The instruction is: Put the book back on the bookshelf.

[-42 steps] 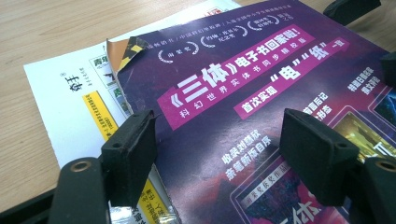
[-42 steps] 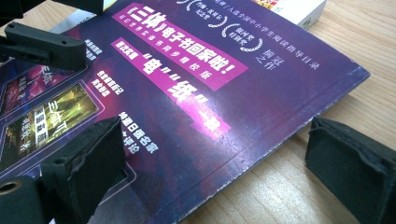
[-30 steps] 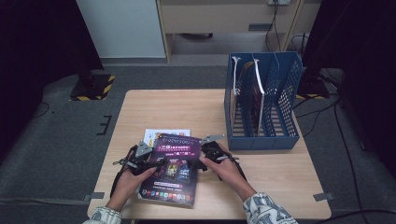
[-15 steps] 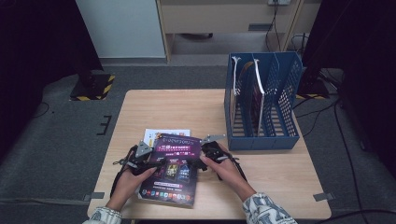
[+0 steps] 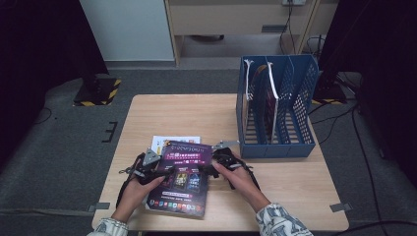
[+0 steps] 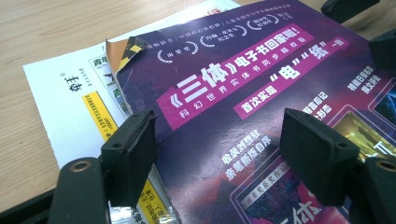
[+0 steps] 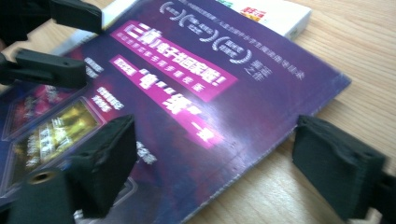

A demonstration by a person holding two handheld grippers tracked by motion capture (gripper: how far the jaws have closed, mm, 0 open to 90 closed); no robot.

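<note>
1. Wooden table on grey carpet; dark surroundings, a pale cabinet at the far side.
2. Magazine: lies flat near the table's near edge, left of centre. Glossy purple cover, a magenta banner with white Chinese characters across its far part, and panels of small pictures toward the near part. Its far left corner is worn and curled.
3. White booklet: lies under the magazine, showing past its far and left edges; white paper with yellow and green print.
4. Left gripper: held at the magazine's left edge. Its jaws stand apart, one over the left edge, one over the cover; whether the pads press on it cannot be told.
5. Right gripper: held at the magazine's right edge. Its jaws stand wide, having just closed a little, one over the cover, one over bare table, the edge between them, not clamped.
6. Blue file rack: stands at the table's far right, well apart from the magazine, with upright items in its slots.
</note>
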